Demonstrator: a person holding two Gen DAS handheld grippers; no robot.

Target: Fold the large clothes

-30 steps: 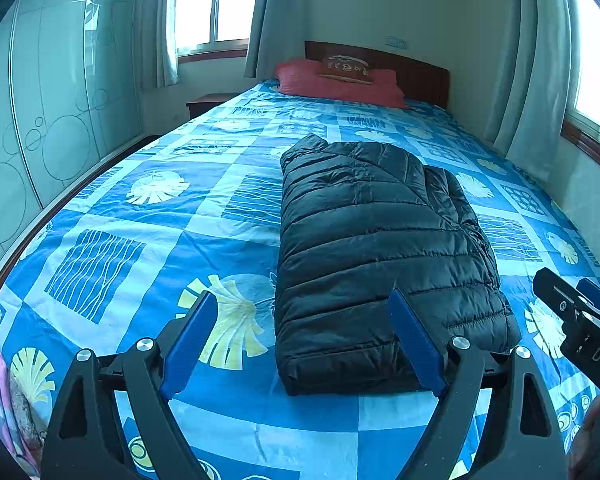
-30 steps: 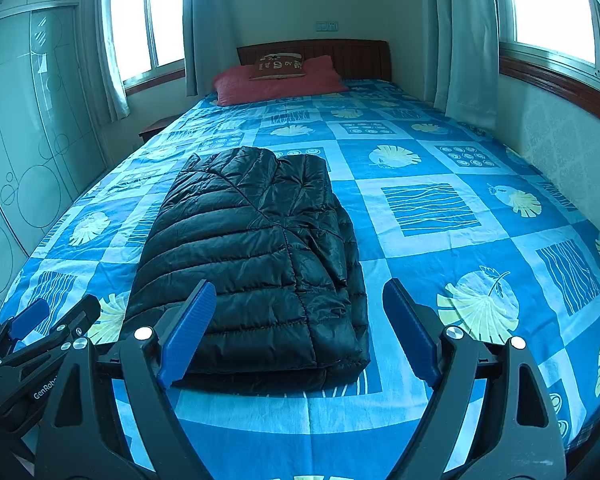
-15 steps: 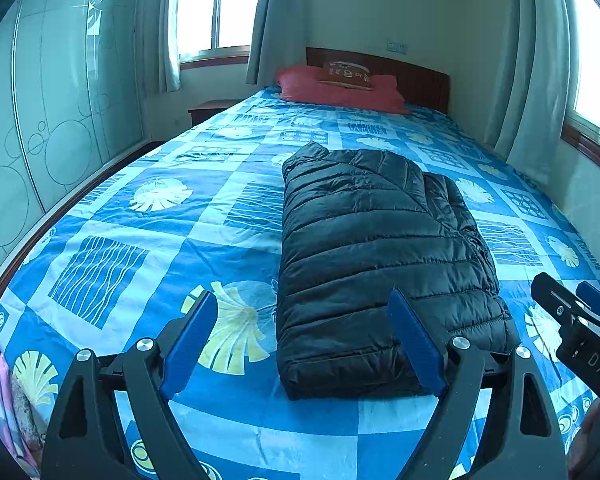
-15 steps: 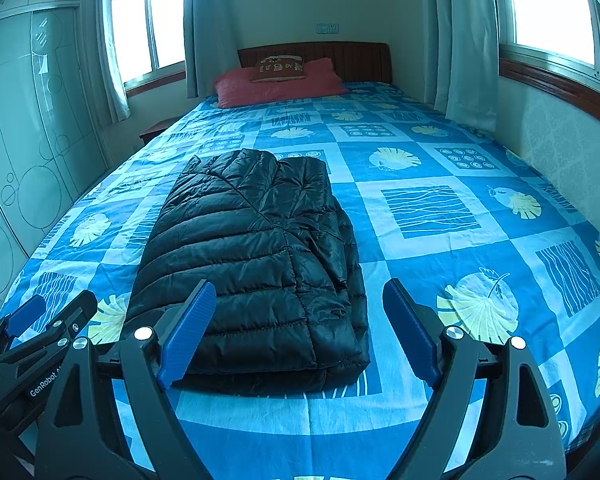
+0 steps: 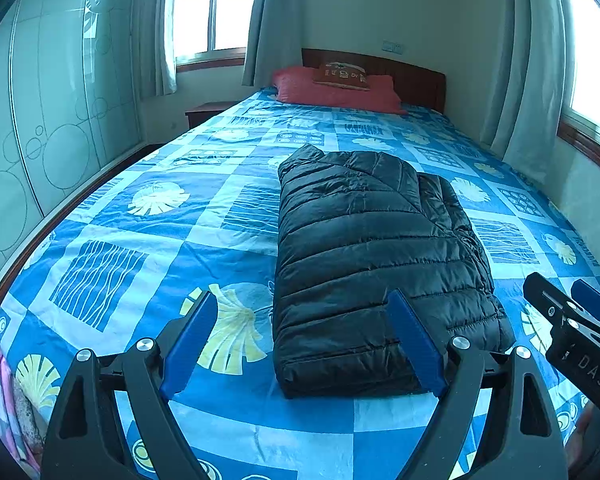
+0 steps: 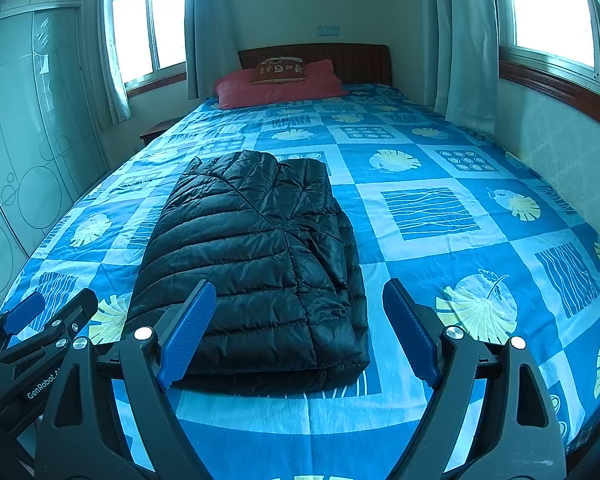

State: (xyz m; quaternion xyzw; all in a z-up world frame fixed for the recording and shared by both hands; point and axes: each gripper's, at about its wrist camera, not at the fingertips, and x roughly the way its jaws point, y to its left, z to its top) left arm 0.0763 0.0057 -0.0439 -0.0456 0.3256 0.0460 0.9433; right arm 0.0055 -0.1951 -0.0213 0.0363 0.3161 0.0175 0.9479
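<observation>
A black quilted puffer jacket (image 5: 376, 248) lies folded lengthwise into a long rectangle on the blue patterned bed cover (image 5: 148, 240); it also shows in the right wrist view (image 6: 252, 264). My left gripper (image 5: 300, 340) is open and empty, held above the bed's foot, just short of the jacket's near left corner. My right gripper (image 6: 300, 332) is open and empty, just short of the jacket's near right corner. Each gripper shows at the edge of the other's view: the right gripper (image 5: 572, 320), the left gripper (image 6: 40, 320).
A red pillow (image 5: 336, 92) and a small brown cushion (image 5: 344, 76) lie at the wooden headboard (image 5: 412, 80). A glass-fronted wardrobe (image 5: 52, 120) stands on the left, a wall with windows and curtains (image 6: 464, 60) on the right. A nightstand (image 5: 208, 114) is at the far left.
Both grippers have tilted up and drawn back slightly, so the jacket sits lower in both views. The jacket has not moved. Both grippers stay open.
</observation>
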